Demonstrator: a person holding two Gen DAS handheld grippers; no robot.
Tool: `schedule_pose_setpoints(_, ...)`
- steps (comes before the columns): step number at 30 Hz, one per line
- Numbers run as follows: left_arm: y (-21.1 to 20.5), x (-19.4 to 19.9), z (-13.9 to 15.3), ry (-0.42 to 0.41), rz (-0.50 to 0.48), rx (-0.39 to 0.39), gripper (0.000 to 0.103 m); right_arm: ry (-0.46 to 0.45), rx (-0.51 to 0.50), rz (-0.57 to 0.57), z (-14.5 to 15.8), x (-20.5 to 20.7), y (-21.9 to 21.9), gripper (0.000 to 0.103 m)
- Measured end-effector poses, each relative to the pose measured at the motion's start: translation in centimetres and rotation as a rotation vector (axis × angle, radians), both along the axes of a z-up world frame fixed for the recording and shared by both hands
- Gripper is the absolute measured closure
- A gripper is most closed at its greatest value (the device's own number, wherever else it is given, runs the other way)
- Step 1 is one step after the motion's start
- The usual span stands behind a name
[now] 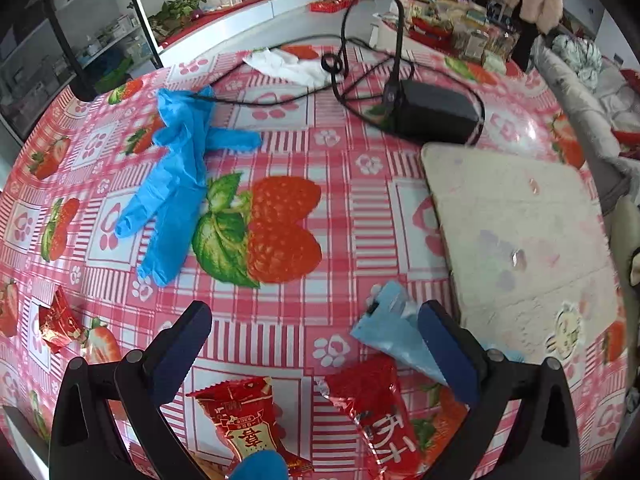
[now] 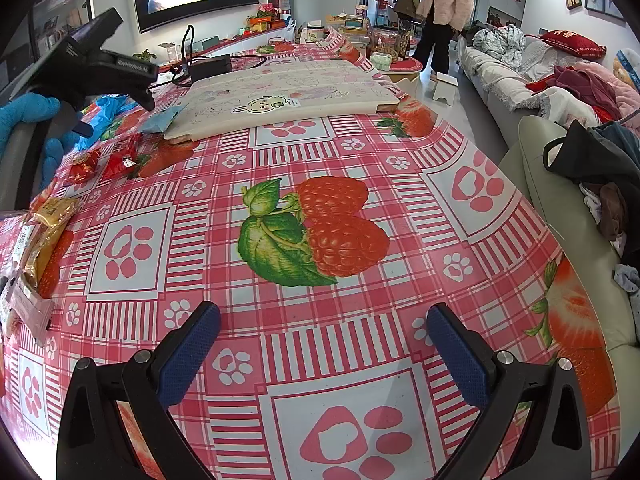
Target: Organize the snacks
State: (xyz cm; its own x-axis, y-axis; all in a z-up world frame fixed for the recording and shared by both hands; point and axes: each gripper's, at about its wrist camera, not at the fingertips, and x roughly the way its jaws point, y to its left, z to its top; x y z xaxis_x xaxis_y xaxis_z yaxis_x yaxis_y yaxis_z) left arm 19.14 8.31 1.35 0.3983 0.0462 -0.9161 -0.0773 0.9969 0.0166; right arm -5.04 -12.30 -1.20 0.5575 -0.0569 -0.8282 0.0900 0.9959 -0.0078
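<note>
Left tool point(image 1: 316, 350) spread wide, empty, above two red snack packets point(image 1: 370, 412) on the table point(image 1: 340, 184); right tool point(image 2: 324, 352) likewise empty. Risk: light blue packet point(image 1: 394, 334) touching one finger gets dragged.

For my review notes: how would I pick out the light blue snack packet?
Find the cream board on the strawberry tablecloth. At its near corner, by the left gripper, lies the light blue packet, the only pale blue wrapper beside two red packets.
</note>
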Motion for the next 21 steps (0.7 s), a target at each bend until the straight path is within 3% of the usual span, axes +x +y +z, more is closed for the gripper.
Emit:
schedule_pose_setpoints(5,0.1,-1.6,0.6,0.002,-0.063,0.001,0.000,0.000,0.000,0.000,0.0,0.0,0.0,0.000)
schedule_pose_setpoints(9,1.3,-0.8,2.3,-0.082,0.010,-0.050,0.000,0.000,0.000,0.000,0.0,0.0,0.0,0.000)
schedule_pose_setpoints(11,1.1,0.5,1.9,-0.052,0.037,-0.072,0.000,0.000,0.000,0.000,0.0,0.0,0.0,0.000)
schedule_pose_setpoints(16,-0.7,1.5,-0.7,0.025,0.017,0.064,0.000,0.000,0.000,0.000,0.0,0.0,0.0,0.000)
schedule_pose_setpoints(19,-0.4,-0.2,-1.5,0.027,-0.016,0.024,0.000,0.000,0.000,0.000,0.0,0.0,0.0,0.000)
schedule_pose_setpoints(21,-0.6,-2.2,-1.6,0.017,-0.098,0.012,0.000,0.000,0.000,0.000,0.0,0.0,0.0,0.000)
